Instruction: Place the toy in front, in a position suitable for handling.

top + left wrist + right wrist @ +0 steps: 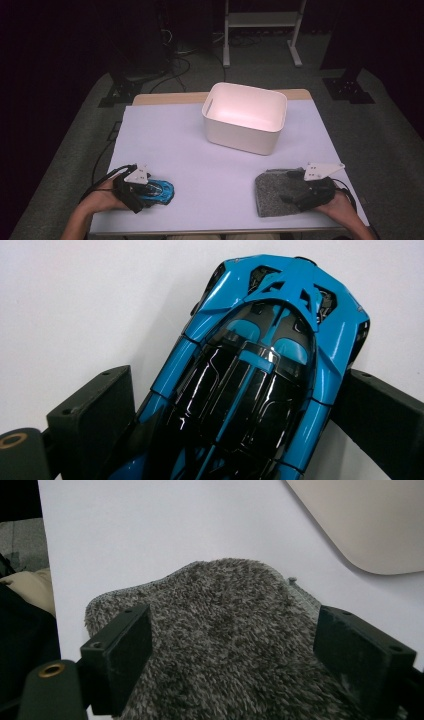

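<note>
A glossy blue and black toy car (160, 190) rests on the white table near its front left edge. My left gripper (149, 190) is open and straddles the car. In the left gripper view the car (260, 340) lies lengthwise between the two black jaws, its flanks close to both, and my left gripper (240, 407) is spread wide. A grey fuzzy cloth (270, 192) lies flat at the front right. My right gripper (290, 189) hovers open over it. In the right gripper view the cloth (220, 595) spreads under my right gripper (232, 640).
A white plastic bin (240, 137) stands empty at the back middle of the table; its corner (370, 520) appears in the right gripper view. White table surface (200, 155) stretches between the bin and both hands. A white frame stands on the floor beyond.
</note>
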The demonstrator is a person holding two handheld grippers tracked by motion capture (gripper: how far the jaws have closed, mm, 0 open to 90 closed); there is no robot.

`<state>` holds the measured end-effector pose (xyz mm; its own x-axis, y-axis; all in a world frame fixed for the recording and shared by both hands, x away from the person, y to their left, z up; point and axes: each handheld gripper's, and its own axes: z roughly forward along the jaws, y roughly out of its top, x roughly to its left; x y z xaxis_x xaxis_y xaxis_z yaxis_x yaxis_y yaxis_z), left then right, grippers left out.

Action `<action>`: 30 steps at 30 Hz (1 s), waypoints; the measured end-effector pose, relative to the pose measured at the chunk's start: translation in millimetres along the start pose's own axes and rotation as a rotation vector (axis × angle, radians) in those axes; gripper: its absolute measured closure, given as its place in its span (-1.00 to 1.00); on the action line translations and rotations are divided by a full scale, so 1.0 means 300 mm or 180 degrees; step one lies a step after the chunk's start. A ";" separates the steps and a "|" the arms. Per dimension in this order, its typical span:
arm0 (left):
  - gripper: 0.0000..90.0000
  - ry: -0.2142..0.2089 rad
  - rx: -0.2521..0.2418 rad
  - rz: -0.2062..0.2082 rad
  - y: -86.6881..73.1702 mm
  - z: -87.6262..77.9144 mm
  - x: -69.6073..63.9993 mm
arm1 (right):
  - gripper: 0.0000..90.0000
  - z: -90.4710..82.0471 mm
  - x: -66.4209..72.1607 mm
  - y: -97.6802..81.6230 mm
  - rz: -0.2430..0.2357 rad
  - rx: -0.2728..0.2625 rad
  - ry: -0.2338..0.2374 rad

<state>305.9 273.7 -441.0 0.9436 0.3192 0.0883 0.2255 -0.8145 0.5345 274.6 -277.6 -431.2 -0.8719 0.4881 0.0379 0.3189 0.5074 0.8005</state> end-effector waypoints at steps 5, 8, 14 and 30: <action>-0.95 -0.0010 0.0066 -0.0079 0.002 0.006 0.004 | -0.67 0.000 0.000 -0.001 0.0000 0.0002 0.0005; -0.95 -0.0024 0.0078 -0.0060 0.004 0.005 0.005 | -0.67 0.001 0.001 -0.001 0.0003 0.0007 0.0010; -0.85 -0.0128 0.0162 0.0043 0.020 0.007 0.013 | -0.67 0.003 0.003 -0.001 0.0000 0.0010 0.0014; -0.46 -0.0287 0.0344 0.0181 0.058 -0.007 0.010 | -0.67 -0.005 0.001 -0.002 0.0001 -0.0014 0.0000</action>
<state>312.2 261.6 -429.7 0.9724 0.2301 0.0375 0.1912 -0.8790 0.4367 273.5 -278.7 -430.8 -0.8719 0.4882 0.0382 0.3175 0.5042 0.8031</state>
